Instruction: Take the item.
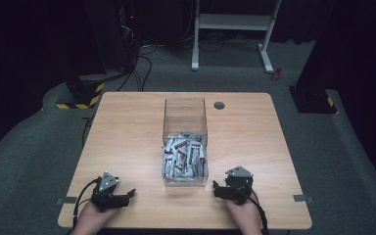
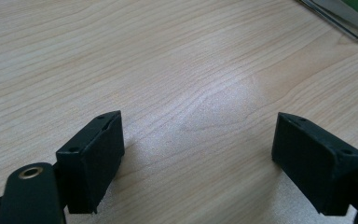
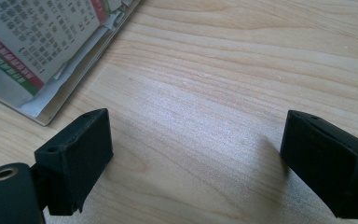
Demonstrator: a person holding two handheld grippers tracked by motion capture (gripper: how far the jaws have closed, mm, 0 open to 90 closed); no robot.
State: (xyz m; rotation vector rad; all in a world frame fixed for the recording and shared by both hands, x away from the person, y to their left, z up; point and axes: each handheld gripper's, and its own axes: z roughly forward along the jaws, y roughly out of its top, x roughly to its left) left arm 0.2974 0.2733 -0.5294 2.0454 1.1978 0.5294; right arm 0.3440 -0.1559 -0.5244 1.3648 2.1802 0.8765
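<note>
Both grippers resting on table — jaws wide, empty.
Left gripper [image 1: 127,196], right gripper [image 1: 217,190] flank the clear box [image 1: 185,115] (packets [image 1: 183,156] inside).

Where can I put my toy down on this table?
Bare wood lies left of the clear box, right of it, and behind it up to the round hole. It is crowded at the near edge, where the left tool and right tool sit.

Packets [image 1: 183,154] in box [image 1: 185,108], mid-table [image 1: 127,127]
</note>
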